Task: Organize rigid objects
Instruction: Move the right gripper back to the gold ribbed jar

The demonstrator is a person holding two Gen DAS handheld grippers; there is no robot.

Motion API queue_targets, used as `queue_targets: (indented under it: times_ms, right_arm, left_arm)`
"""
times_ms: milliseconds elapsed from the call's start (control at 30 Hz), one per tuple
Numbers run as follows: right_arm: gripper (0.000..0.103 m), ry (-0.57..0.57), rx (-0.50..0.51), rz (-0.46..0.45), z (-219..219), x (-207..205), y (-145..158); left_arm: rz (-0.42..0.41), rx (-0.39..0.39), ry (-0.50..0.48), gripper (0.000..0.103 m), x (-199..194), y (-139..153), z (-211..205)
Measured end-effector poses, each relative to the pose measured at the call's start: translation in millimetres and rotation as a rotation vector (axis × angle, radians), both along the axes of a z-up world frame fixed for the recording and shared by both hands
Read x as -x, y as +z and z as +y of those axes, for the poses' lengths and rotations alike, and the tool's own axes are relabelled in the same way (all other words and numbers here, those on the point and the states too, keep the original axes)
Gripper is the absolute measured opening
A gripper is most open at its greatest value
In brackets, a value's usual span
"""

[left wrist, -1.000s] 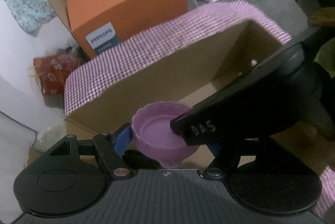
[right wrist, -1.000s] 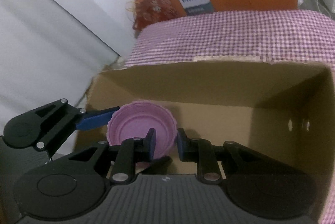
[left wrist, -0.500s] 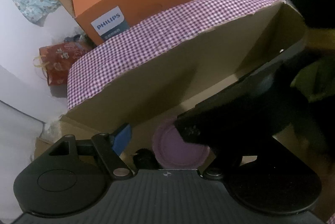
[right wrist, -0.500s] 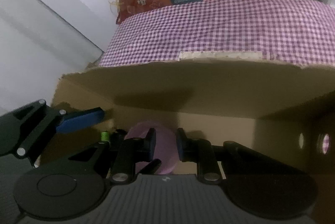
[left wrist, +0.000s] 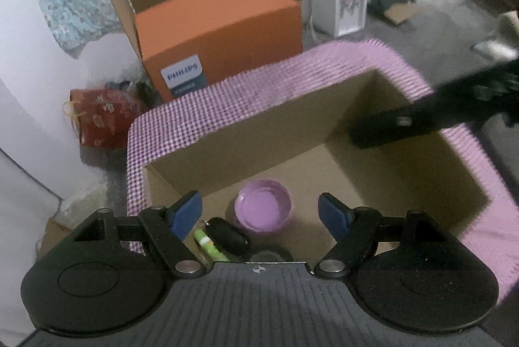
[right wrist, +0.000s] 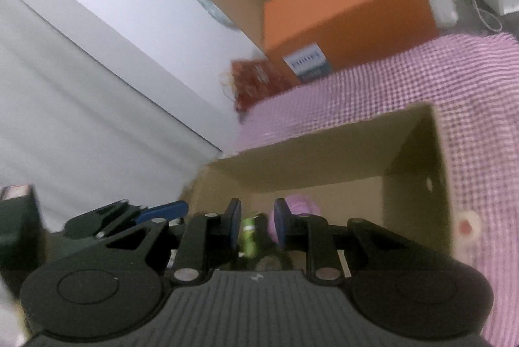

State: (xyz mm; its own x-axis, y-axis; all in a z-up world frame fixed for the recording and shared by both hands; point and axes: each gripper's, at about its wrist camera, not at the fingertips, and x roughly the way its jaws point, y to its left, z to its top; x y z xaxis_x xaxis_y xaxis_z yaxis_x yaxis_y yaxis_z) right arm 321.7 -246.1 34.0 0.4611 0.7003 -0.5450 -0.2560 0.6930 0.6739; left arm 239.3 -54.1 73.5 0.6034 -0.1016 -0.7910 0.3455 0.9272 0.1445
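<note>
A purple bowl (left wrist: 263,210) lies on the floor of an open cardboard box (left wrist: 292,126) with a purple checked rim. Beside it lie a black oval object (left wrist: 228,235) and a green tube (left wrist: 209,244). My left gripper (left wrist: 261,212) is open and empty above the box, over the bowl. My right gripper (right wrist: 256,223) has its jaws close together with a small gap, holding nothing; past them I see the green tube (right wrist: 249,233) and the bowl (right wrist: 301,205). The right gripper's body shows blurred in the left wrist view (left wrist: 438,116).
An orange Philips box (left wrist: 220,35) sits in an open carton behind the box. A red bag (left wrist: 103,116) lies at its left by the white wall. A white appliance (left wrist: 343,6) stands on the grey floor at the back.
The bowl left my left gripper and now lies on the box floor. Both grippers have lifted up and back out of the box. The right gripper has swung away to the right.
</note>
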Motion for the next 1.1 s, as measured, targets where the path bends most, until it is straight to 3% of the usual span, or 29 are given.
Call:
queue_targets:
  times_ms: [133, 267, 500, 667, 833, 967, 1100]
  right_arm:
    - [0.025, -0.008, -0.04, -0.074, -25.5, 61.5, 15.7]
    - [0.025, -0.015, -0.048, -0.103, -37.7, 117.0, 13.1]
    - [0.025, -0.064, -0.126, -0.119, -48.4, 190.9, -8.3]
    - [0.025, -0.086, -0.116, -0.088, -42.0, 214.2, -26.7]
    - [0.026, -0.101, -0.065, -0.041, -39.2, 229.5, -45.1]
    - [0.026, -0.12, -0.027, -0.025, -42.6, 226.6, -55.5]
    - [0.03, -0.127, -0.034, -0.001, -44.5, 219.1, -65.1]
  left_arm:
    - [-0.077, 0.056, -0.047, 0.081, 43.3, 22.9, 9.5]
    - [-0.119, 0.124, -0.082, 0.081, 87.2, 30.6, 18.7]
    - [-0.135, 0.219, -0.112, 0.082, 152.5, 3.3, 17.1]
    - [-0.13, 0.253, -0.123, 0.082, 182.9, -34.5, 1.4]
    - [-0.038, 0.318, -0.124, 0.082, 181.3, -70.7, -10.6]
    - [-0.053, 0.244, -0.121, 0.082, 179.1, -89.6, -23.7]
    - [-0.035, 0.229, -0.125, 0.081, 171.3, -105.6, -34.2]
